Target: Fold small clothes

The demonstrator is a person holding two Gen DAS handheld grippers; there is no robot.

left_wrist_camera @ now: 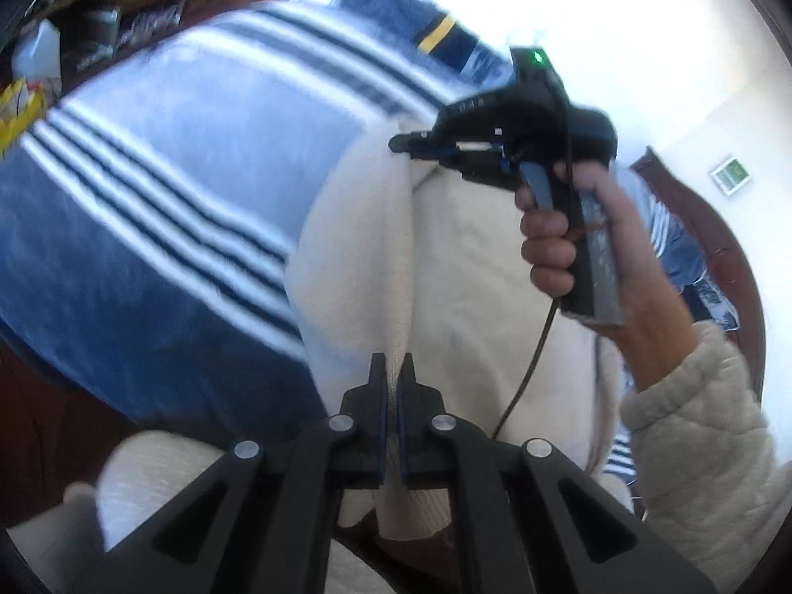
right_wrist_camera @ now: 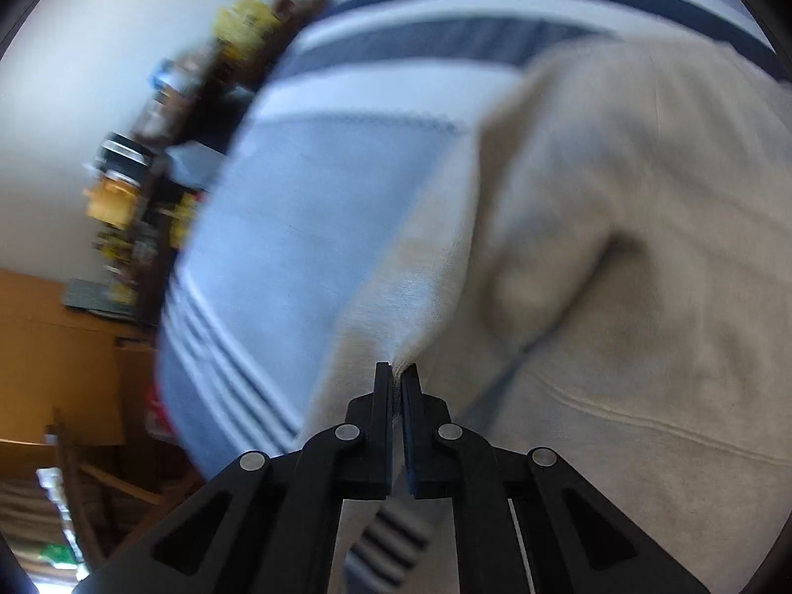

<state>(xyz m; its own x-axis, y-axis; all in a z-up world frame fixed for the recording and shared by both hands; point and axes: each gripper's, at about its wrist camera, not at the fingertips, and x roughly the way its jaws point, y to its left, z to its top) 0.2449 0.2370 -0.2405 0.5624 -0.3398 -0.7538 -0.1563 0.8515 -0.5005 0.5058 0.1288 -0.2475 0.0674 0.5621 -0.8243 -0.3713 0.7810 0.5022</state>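
Note:
A cream knitted garment (left_wrist_camera: 475,267) lies on a blue and white striped blanket (left_wrist_camera: 148,188). My left gripper (left_wrist_camera: 393,366) is shut on a raised fold of the cream garment, with cloth pinched between its pads. In the left wrist view the right gripper (left_wrist_camera: 401,142) sits further along the same fold, held by a hand in a cream fleece sleeve (left_wrist_camera: 703,435). In the right wrist view my right gripper (right_wrist_camera: 396,371) is shut on the edge of the cream garment (right_wrist_camera: 618,247), which rises to a peak at the tips. The striped blanket (right_wrist_camera: 307,227) lies to the left.
Cluttered shelves with yellow packets and boxes (right_wrist_camera: 128,188) stand beyond the blanket's far edge. A dark wooden bed frame (left_wrist_camera: 717,247) curves at the right. A navy cloth with a yellow stripe (left_wrist_camera: 435,34) lies at the blanket's far end. A cable (left_wrist_camera: 524,371) hangs from the right gripper.

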